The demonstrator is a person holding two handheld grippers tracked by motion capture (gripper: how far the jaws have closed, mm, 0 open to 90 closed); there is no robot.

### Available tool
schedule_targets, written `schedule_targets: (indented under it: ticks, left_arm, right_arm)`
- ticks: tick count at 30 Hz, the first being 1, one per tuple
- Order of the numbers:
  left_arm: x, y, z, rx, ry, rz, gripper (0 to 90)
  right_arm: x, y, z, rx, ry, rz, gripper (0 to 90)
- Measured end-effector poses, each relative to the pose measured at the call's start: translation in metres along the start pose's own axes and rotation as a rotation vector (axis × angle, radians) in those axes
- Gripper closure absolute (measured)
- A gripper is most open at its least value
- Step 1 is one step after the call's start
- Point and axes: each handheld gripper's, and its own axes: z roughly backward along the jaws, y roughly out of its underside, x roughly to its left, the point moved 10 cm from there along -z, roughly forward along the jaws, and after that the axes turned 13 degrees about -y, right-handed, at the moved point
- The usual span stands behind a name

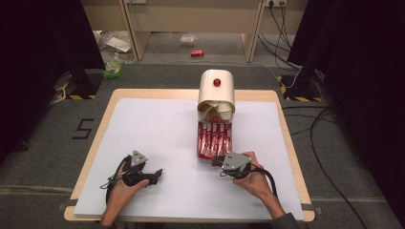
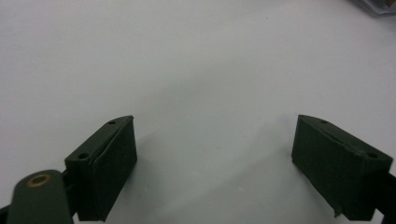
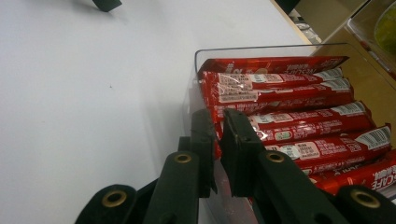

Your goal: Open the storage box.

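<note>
Left gripper (image 1: 154, 172): jaws wide apart, empty, resting on the white sheet (image 1: 157, 133).
Tray (image 3: 205, 84): centre-right, below the dispenser (image 1: 217, 90), holding red sachets (image 3: 289, 112).
Right gripper (image 3: 218, 135): jaws clamped on the tray's clear wall.
Risk: a hard pull may tip the tray, spilling sachets.

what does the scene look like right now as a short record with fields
surface: wooden table under a white sheet
container: clear plastic tray of red stick sachets, in front of a white rounded dispenser with a red knob
right gripper: jaws nearly together, closed on the tray's near wall
left gripper: jaws wide apart, nothing between them, over bare sheet
hands: right hand near the tray's front end, left hand well apart from it
</note>
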Motion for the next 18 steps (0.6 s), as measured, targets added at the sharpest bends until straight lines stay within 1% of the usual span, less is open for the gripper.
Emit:
schedule_targets:
  ticks: [2, 6, 9, 13, 14, 16, 18]
  left_arm:
    - [0.000, 0.000, 0.000, 0.000, 0.001, 0.000, 13.1]
    - [0.000, 0.000, 0.000, 0.000, -0.001, -0.001, 13.2]
    - [0.000, 0.000, 0.000, 0.000, 0.000, 0.000, 13.1]
    - [0.000, 0.000, 0.000, 0.000, 0.001, 0.000, 13.1]
    - [0.000, 0.000, 0.000, 0.000, 0.001, 0.000, 13.1]
    - [0.000, 0.000, 0.000, 0.000, 0.001, 0.000, 13.1]
    - [0.000, 0.000, 0.000, 0.000, 0.001, -0.001, 13.1]
  right_arm:
    - [0.002, 0.000, 0.001, 0.000, 0.000, 0.008, 82.1]
    - [0.002, 0.000, 0.001, -0.006, 0.001, -0.007, 80.5]
    - [0.002, -0.001, 0.000, -0.010, -0.001, -0.029, 78.7]
    - [0.002, -0.005, 0.001, -0.023, 0.007, -0.038, 75.3]
    - [-0.001, -0.009, 0.003, -0.037, 0.022, -0.059, 73.2]
    - [-0.002, -0.011, 0.004, -0.042, 0.027, -0.065, 72.2]
    - [-0.003, -0.014, 0.006, -0.053, 0.036, -0.089, 68.1]
